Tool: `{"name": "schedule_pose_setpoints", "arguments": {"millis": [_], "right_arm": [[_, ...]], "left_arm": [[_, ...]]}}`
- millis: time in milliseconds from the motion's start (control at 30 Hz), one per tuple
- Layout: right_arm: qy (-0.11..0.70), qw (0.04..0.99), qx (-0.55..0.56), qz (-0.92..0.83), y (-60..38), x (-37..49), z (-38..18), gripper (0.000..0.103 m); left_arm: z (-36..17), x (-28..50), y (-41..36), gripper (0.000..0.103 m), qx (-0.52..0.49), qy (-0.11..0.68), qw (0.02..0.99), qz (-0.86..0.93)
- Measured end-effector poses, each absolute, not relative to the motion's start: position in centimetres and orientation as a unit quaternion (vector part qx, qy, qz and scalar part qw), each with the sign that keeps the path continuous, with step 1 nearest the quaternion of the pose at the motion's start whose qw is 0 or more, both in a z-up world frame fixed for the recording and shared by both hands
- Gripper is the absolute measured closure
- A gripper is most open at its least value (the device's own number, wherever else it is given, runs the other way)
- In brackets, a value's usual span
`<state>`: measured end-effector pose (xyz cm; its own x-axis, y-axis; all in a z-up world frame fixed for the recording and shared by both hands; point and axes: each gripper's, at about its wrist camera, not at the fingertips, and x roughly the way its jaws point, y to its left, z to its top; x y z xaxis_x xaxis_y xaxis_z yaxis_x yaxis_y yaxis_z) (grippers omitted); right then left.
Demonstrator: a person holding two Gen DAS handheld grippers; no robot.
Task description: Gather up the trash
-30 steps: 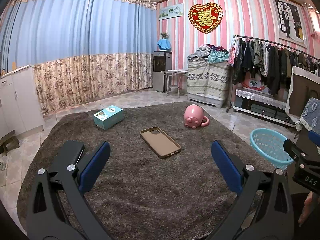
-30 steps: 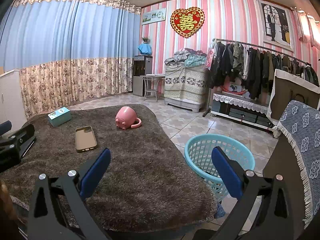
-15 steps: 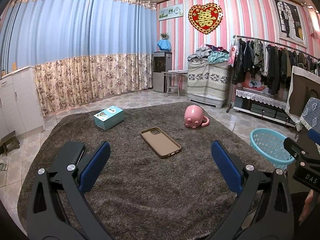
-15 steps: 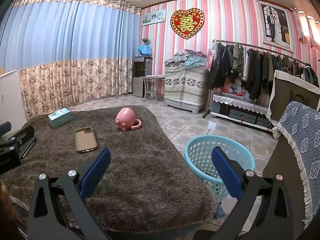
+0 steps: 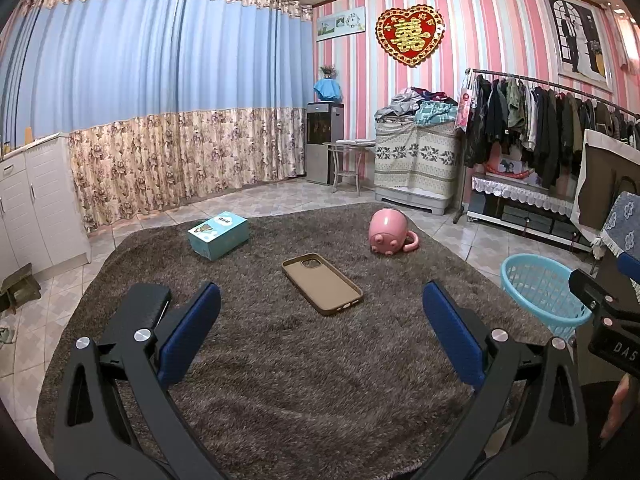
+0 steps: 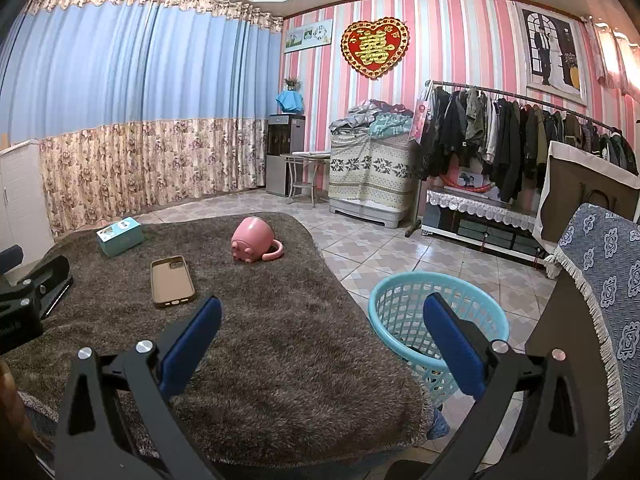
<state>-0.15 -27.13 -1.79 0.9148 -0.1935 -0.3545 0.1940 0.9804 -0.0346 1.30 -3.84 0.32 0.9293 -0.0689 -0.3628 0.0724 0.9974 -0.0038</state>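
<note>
Nothing has moved: both grippers, left and right, hover with fingers wide open, empty, above the rug.

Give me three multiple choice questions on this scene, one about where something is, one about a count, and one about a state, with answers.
1. Where is the light blue basket?
A. On the brown rug
B. On the tiled floor beside the rug
C. On the clothes rack

2. How many loose things lie on the brown rug?
A. One
B. Three
C. Five

3. How is the pink mug lying?
A. Upright
B. Tipped over
C. Inside the basket

Answers: 1 B, it stands on tiles past the rug's edge. 2 B, the teal box, phone case and mug. 3 B, it lies overturned, handle against the rug.
</note>
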Motion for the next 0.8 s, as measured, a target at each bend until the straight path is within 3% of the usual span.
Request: {"name": "schedule_pose_setpoints", "arguments": {"millis": [800], "right_arm": [[0.18,0.979,0.0,-0.1,-26.96,-0.14,-2.03,0.004]], "left_arm": [[0.38,1.29,-3.65,0.005,0.007,0.186,0.982,-0.035]]}}
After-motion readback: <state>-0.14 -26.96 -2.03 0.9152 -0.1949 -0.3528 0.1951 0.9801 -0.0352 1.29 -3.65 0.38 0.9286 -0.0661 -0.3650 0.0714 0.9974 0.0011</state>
